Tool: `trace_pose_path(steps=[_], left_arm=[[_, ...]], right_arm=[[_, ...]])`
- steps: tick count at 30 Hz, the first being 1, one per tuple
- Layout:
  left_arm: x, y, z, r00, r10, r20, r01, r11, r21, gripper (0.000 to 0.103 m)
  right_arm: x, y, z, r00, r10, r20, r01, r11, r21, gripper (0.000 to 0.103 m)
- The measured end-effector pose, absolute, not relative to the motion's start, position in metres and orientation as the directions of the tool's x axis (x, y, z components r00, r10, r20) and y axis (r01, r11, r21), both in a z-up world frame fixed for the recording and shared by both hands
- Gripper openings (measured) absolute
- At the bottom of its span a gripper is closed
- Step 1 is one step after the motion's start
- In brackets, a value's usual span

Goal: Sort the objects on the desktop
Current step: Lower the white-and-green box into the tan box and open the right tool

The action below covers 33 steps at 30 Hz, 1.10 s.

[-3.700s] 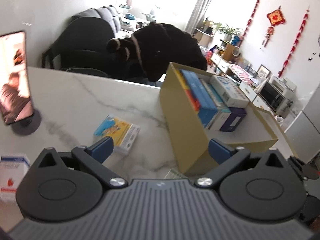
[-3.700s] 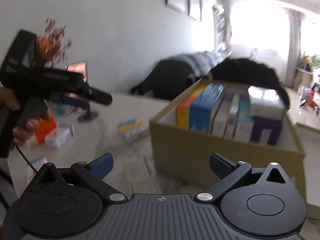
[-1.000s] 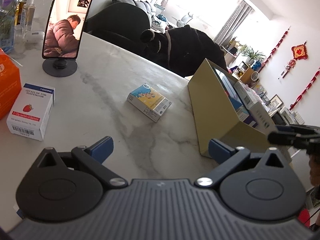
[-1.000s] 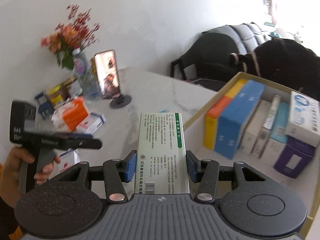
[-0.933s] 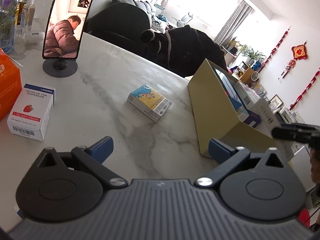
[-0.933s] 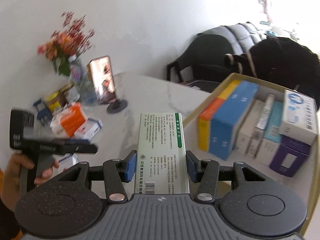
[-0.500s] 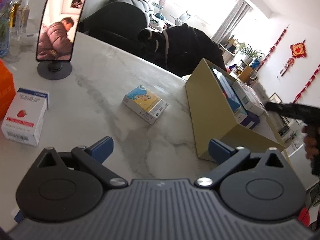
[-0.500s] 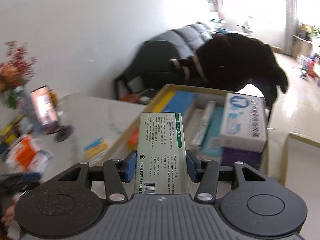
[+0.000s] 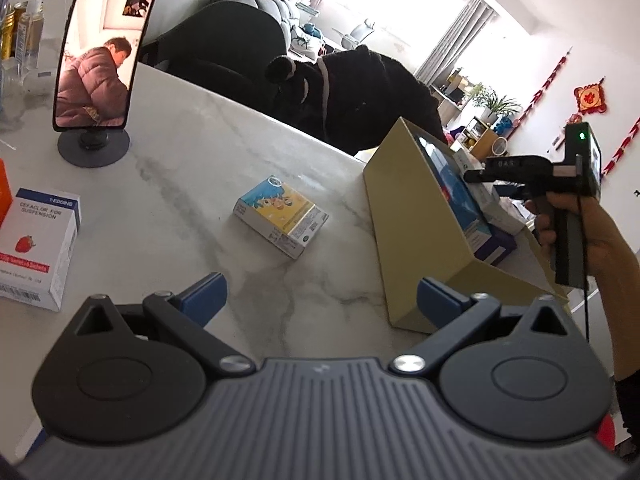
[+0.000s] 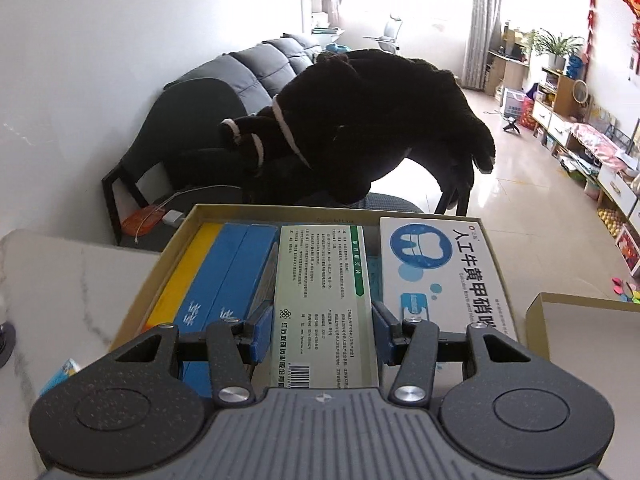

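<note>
Right claw (image 10: 318, 342): clamped on green-and-white medicine box (image 10: 324, 308), held over the tan cardboard box (image 10: 176, 240), between blue boxes (image 10: 228, 280) and white tooth-logo box (image 10: 444, 280).
Left claw (image 9: 320, 294): wide open, holding nothing, above tabletop (image 9: 192, 168).
Tabletop: yellow-blue box (image 9: 280, 216) lying flat, left of the cardboard box; strawberry-print box (image 9: 36, 248) far left.

1. Inside the cardboard box (image 10: 176, 236), blue cartons (image 10: 228, 276) and a white tooth-logo carton (image 10: 444, 276) flank a narrow slot filled by the green-striped carton (image 10: 320, 304).
2. Left of the box, bare marble tabletop (image 9: 192, 160) lies open around a yellow-blue carton (image 9: 280, 216).
</note>
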<state>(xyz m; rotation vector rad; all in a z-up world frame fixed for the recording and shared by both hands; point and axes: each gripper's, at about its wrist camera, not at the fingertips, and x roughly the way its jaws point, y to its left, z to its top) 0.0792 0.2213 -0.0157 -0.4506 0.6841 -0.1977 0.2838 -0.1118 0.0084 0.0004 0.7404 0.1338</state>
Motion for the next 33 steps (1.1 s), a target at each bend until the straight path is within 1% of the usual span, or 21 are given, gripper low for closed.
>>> trace_pose_path(steps=[4,10,13,17,20,23,28,33], left_arm=[[0.085,0.221,-0.019,0.752,-0.323,-0.574,0.03,0.887,-0.46,0.103],[0.09,0.221,-0.023,0.741,-0.326,-0.588,0.028,0.889,-0.457,0.103],[0.092,0.22,-0.024,0.737,-0.327,-0.592,0.029,0.889,-0.456,0.103],[0.092,0.219,-0.025,0.739,-0.328,-0.589,0.03,0.889,-0.457,0.103],[0.092,0.219,-0.028,0.738,-0.335,-0.586,0.027,0.882,-0.47,0.103],[0.092,0.218,-0.029,0.733,-0.335,-0.591,0.031,0.885,-0.464,0.103],[0.093,0.222,-0.028,0.74,-0.32,-0.592,0.013,0.886,-0.464,0.103],[0.092,0.223,-0.029,0.739,-0.313,-0.597,0.003,0.887,-0.461,0.103]], right_arm=[[0.302,-0.107,-0.004,0.736,0.068,-0.674,-0.071,0.997,0.023,0.053],[0.31,-0.1,-0.01,0.746,0.048,-0.664,-0.077,0.997,-0.014,0.054],[0.31,-0.098,-0.009,0.753,0.052,-0.656,-0.093,0.995,-0.028,0.058],[0.311,-0.095,-0.008,0.764,0.055,-0.643,-0.127,0.99,-0.066,0.058],[0.314,-0.092,-0.008,0.771,0.044,-0.635,-0.152,0.981,-0.116,0.054],[0.317,-0.089,-0.01,0.78,0.036,-0.625,-0.173,0.972,-0.16,0.054],[0.323,-0.089,-0.011,0.79,0.03,-0.612,-0.17,0.97,-0.171,0.054],[0.326,-0.085,-0.013,0.796,-0.001,-0.606,-0.131,0.976,-0.174,0.054]])
